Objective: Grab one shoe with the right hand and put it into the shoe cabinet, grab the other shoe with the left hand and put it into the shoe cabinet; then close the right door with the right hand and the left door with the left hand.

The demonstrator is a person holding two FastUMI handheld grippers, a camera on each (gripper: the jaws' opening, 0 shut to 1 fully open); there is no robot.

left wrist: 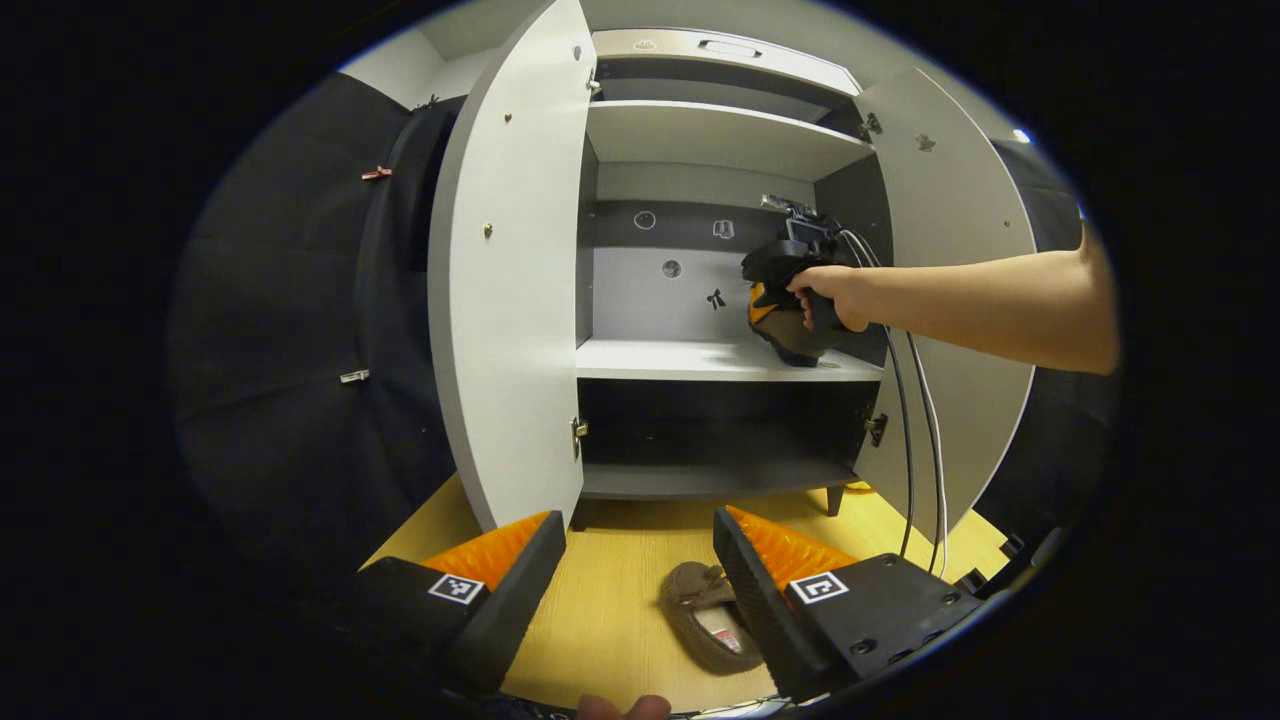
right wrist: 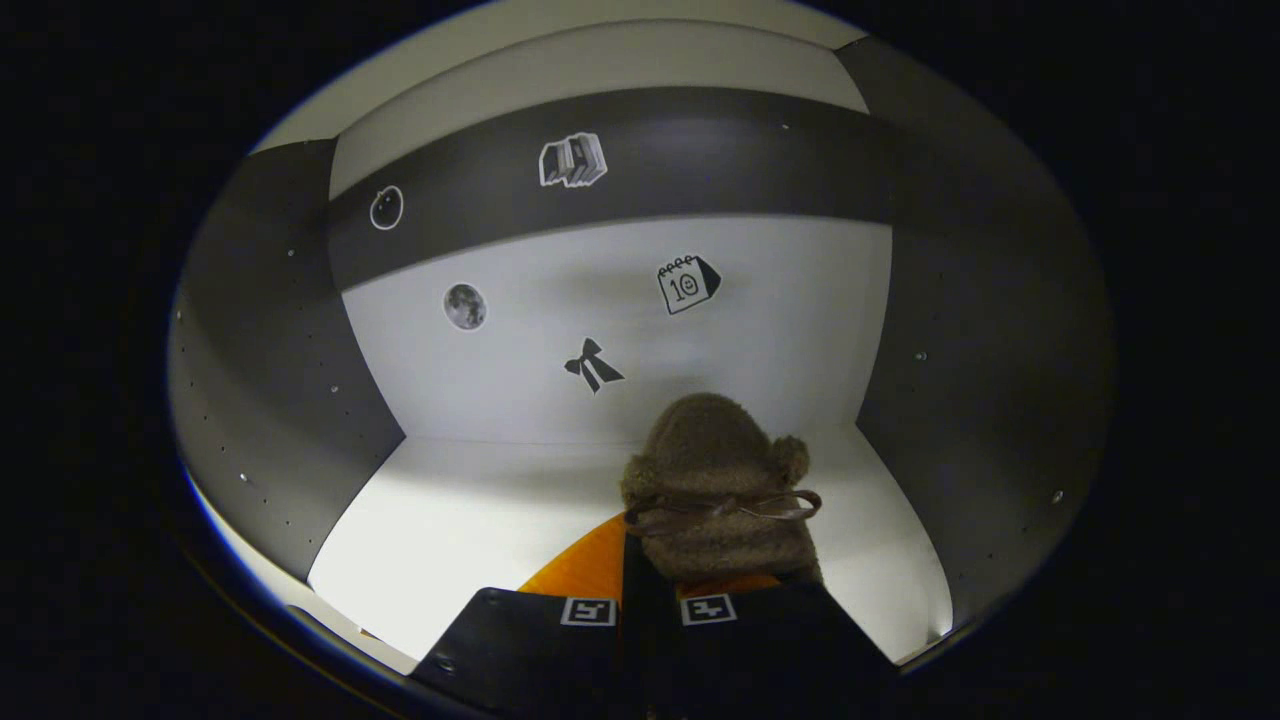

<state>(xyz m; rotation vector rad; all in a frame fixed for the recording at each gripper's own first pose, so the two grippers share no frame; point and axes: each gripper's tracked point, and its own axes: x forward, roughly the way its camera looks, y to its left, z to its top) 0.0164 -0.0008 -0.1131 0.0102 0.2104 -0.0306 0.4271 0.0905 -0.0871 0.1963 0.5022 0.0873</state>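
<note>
In the left gripper view our left claw (left wrist: 640,560) hangs with its fingers spread wide and nothing between them, above the wooden floor (left wrist: 620,600). One brown shoe (left wrist: 705,628) lies on that floor just beside the claw's right finger, sole side partly turned up. Ahead stands the shoe cabinet (left wrist: 720,140) with its left door (left wrist: 510,280) and right door (left wrist: 950,250) both swung open. Our right hand (left wrist: 830,295) reaches into the middle compartment. In the right gripper view our right claw (right wrist: 650,585) has its fingers drawn close together, clamped on the other shoe (right wrist: 715,480), a fuzzy brown one, which sits over the white middle shelf (right wrist: 480,510) near the cabinet's right wall.
</note>
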